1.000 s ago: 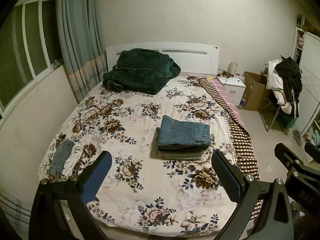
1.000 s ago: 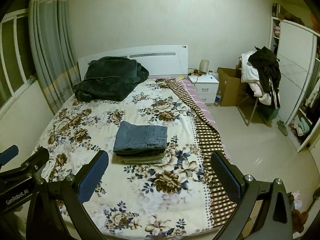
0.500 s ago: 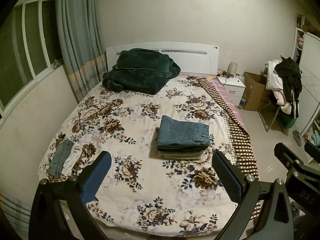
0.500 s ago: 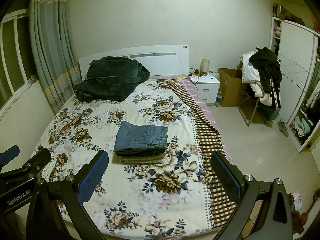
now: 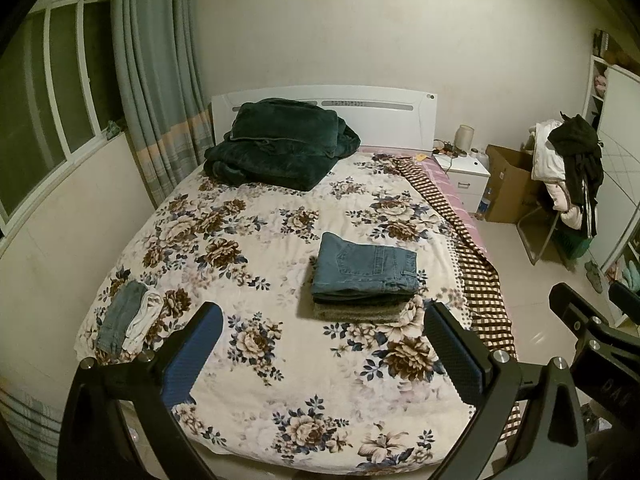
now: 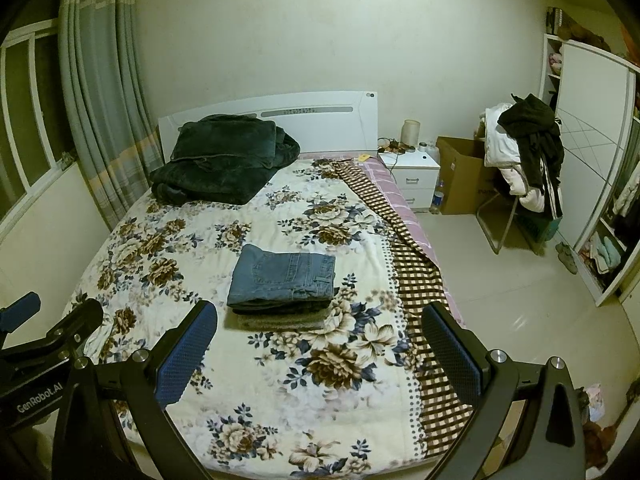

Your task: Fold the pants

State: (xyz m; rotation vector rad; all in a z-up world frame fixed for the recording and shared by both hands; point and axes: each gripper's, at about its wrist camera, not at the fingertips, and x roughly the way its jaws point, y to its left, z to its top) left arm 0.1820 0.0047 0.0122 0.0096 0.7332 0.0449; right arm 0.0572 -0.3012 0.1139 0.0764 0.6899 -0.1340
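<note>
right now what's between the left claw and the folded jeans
Only bare floral bedspread; nothing lies between the left claw and the folded jeans, per the left wrist view.

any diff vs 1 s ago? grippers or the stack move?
Nothing visibly changed. Left gripper and right gripper stay open and empty, held back from the bed. The folded jeans still sit on top of the stack, and the small clothes remain at the bed's left edge.

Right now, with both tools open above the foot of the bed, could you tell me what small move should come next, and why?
Probably reach the left tool toward the small jeans at the bed's corner: they lie unstacked, while the folded jeans already top the pile.
</note>
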